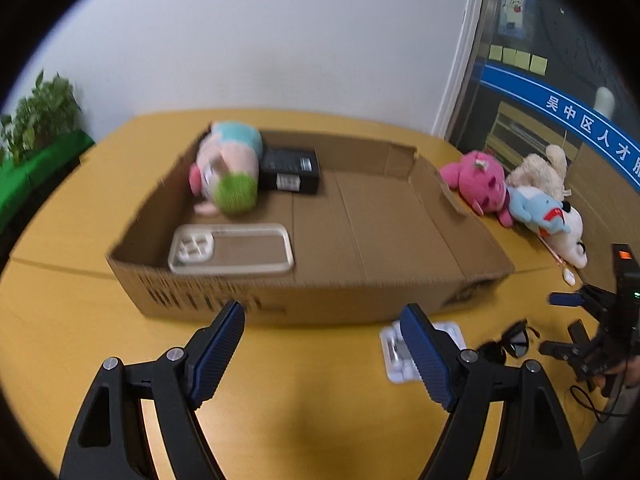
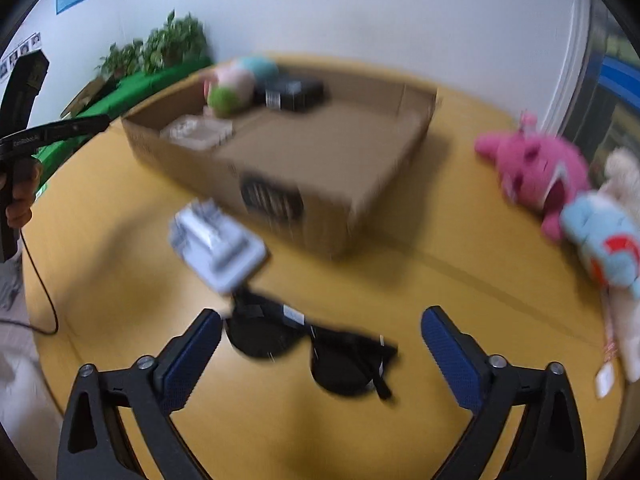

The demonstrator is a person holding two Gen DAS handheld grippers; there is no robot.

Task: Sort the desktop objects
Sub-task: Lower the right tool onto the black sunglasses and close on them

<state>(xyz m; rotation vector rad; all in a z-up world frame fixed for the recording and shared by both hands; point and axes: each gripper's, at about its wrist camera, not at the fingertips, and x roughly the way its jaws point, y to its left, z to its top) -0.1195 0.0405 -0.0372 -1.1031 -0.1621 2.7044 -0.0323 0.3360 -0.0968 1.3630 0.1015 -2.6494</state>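
Note:
A shallow cardboard box (image 1: 400,292) lies on the yellow table. Inside it are a pink, green and blue plush (image 1: 228,172), a black carton (image 1: 290,170) and a pale phone case (image 1: 232,254). My left gripper (image 1: 322,312) hangs open in front of the box, nothing between its fingers. A white plastic pack (image 1: 394,360) shows just behind its right finger. Black sunglasses (image 2: 312,352) lie folded on the table between the wide-open fingers of my right gripper (image 2: 320,316), untouched by the pads. The left wrist view shows that right gripper (image 1: 558,324) beside the sunglasses (image 1: 508,344).
A pink plush (image 2: 536,168), a blue one (image 2: 604,248) and a cream one (image 2: 624,176) lie in a heap right of the box (image 2: 320,168). The white pack (image 2: 218,244) sits just beyond the sunglasses. Potted plants (image 2: 160,44) stand at the far left, and a cable (image 2: 40,280) hangs there.

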